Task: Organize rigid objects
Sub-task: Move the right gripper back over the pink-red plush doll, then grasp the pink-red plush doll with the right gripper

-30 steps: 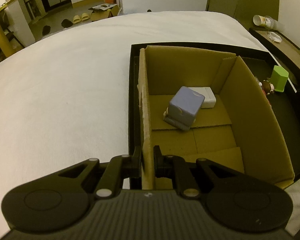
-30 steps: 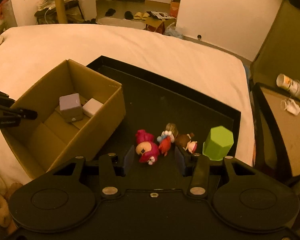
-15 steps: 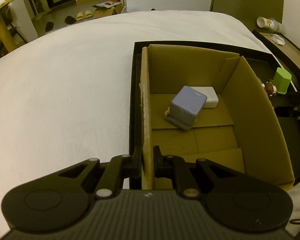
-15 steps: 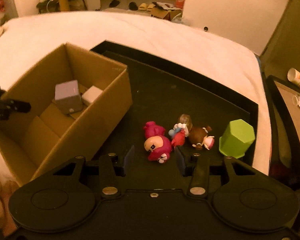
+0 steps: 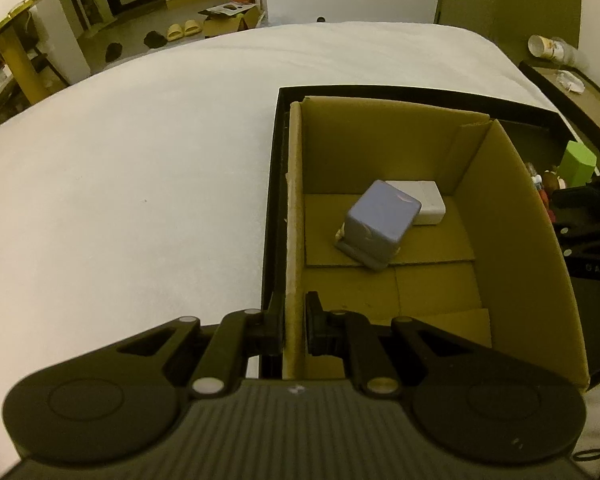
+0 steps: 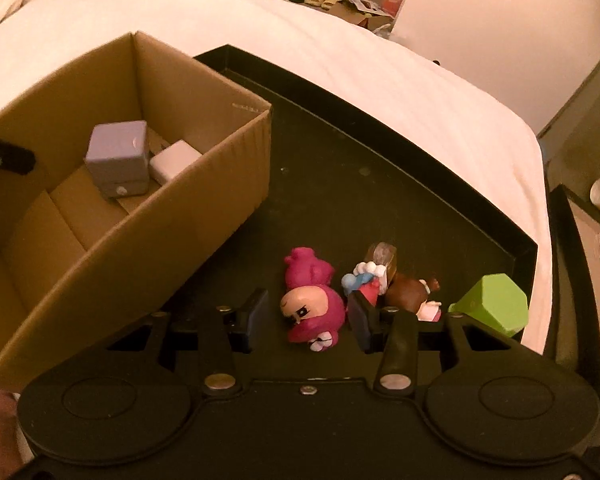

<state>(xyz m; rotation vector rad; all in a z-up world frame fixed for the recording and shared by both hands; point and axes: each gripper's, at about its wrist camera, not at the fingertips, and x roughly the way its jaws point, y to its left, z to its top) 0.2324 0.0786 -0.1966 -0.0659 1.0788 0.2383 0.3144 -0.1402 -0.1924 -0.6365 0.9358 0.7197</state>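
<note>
Now the right gripper, fingers apart, straddles the pink doll on the tray (long axis toward 12 o'clock); left gripper clamps the box wall.

You've got a plain brown cardboard box at left of the right wrist view, holding a lavender-grey cube and a white block. The tray is black. Low centre: a magenta figure with a pale face, a brown figure, a small red-blue-white one. A lime green block sits right. The bed is white. Both grippers are black.
</note>
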